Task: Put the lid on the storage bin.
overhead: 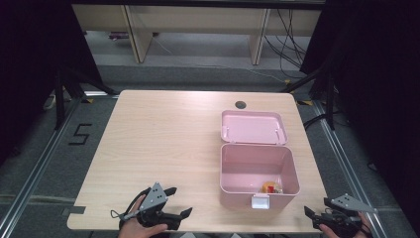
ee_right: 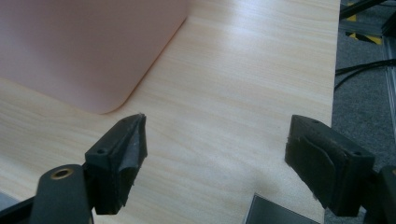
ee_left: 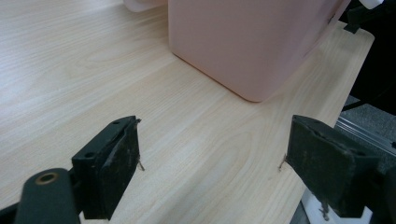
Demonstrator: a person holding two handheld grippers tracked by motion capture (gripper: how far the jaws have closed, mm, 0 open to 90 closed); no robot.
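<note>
— Both grippers sat at the near edge of the table [overhead: 163, 129], didn't they? How were they set?

— Yes. The left gripper [overhead: 174, 202] rested on the wood at the near left, jaws spread wide with nothing between them; its own view showed only bare tabletop in the gap. The right gripper [overhead: 314, 214] hung at the near right corner, equally wide and empty.

— And the pink storage box [overhead: 258, 174]?

— It stood at the right side of the table, between the two grippers but closer to the right one. Its lid [overhead: 253, 127] was swung fully back and lay flat behind it. A small yellow and red object [overhead: 271, 187] lay on the floor of the box, near the front wall; what it was could not be told.

— So how far along did it look?

— Judging by that, the object seemed already placed inside. What looked left was folding the lid over and pressing the white latch [overhead: 260, 201] home. Neither gripper was touching the box.
</note>
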